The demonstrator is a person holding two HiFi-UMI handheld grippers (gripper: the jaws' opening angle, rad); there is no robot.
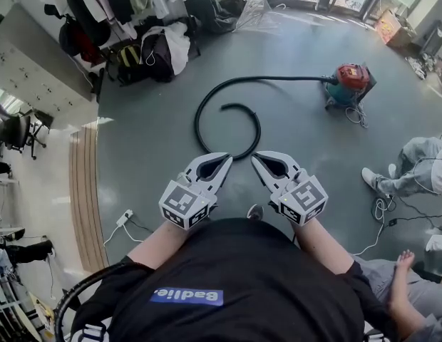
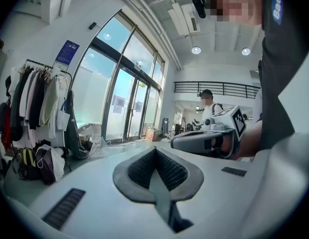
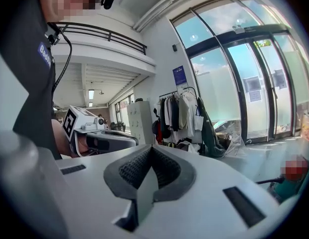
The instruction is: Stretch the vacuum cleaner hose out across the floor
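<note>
Vacuum cleaner hose (image 1: 285, 78), coiled on the floor; both grippers closed and empty.

In the head view the hose is seen running left from the vacuum cleaner (image 1: 348, 84) at upper right, then curling into one loop at frame centre, with its free end tucked inside. The loop's lowest bend is placed just above the tips of the left gripper (image 1: 227, 157) and right gripper (image 1: 255, 157), about midway between them, so neither is favoured. The straight run is laid left to right. The coil is shown only from the head. The gripper views are aimed level at glass doors and a clothes rack (image 2: 35, 98), with jaws pressed together on nothing.
</note>
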